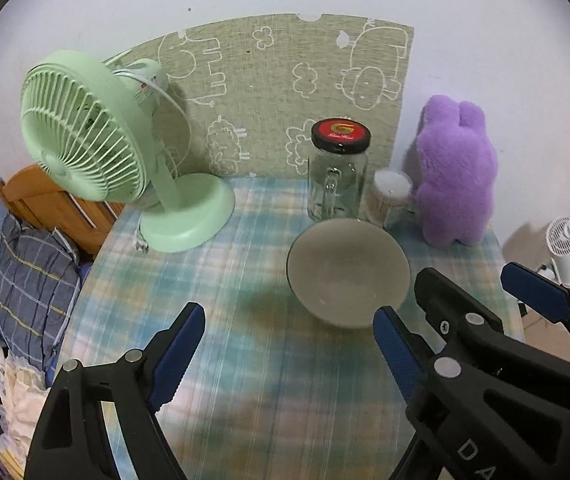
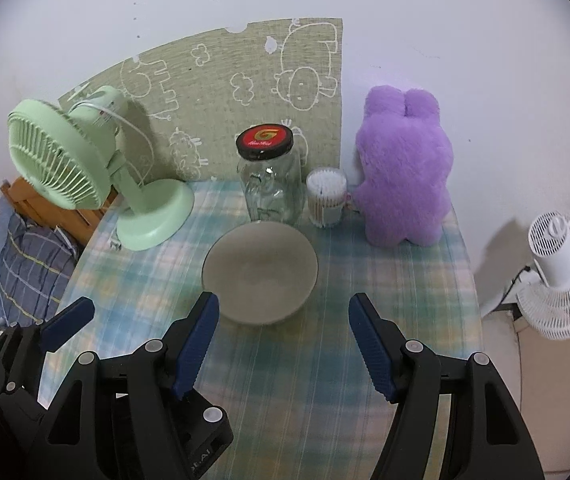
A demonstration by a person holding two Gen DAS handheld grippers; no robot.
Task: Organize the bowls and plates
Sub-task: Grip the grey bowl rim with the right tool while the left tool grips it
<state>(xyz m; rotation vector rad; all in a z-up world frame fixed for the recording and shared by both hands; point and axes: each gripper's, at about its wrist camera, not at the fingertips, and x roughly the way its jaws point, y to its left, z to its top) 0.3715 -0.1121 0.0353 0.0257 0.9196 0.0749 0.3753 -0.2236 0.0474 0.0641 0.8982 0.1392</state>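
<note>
I see one task item on the table: a single bowl [image 2: 260, 278], sitting upright on the checked tablecloth [image 2: 385, 280], roughly in the middle of the surface. No plates appear in either view, and no second bowl, so I cannot point to any stack or sorted group. My judgement is that the organizing is either at its start or between steps; nothing visible shows a finished arrangement, and the bowl is not being held.

The bowl is round, pale grey-beige, matte on the inside, with a plain smooth rim. It looks empty. It stands just in front of a glass jar [image 2: 271, 184] with a black and red lid, with a small cup of cotton swabs [image 2: 326, 196] to the jar's right. A purple plush toy [image 2: 403, 172] sits further right, and a green desk fan [image 2: 69, 164] stands at the left side of the table.

My left gripper [image 1: 289, 344] has its tongs spread wide with nothing between them; it hangs above bare cloth, to the near left of the bowl, and its right finger overlaps the bowl's near edge in the left wrist view. My right gripper [image 2: 283, 340] also has its tongs spread and empty; it points down at the table just short of the bowl's near rim, not touching it.

What remains, as I judge it, is picking up this bowl and placing it wherever the dishes belong.
</note>
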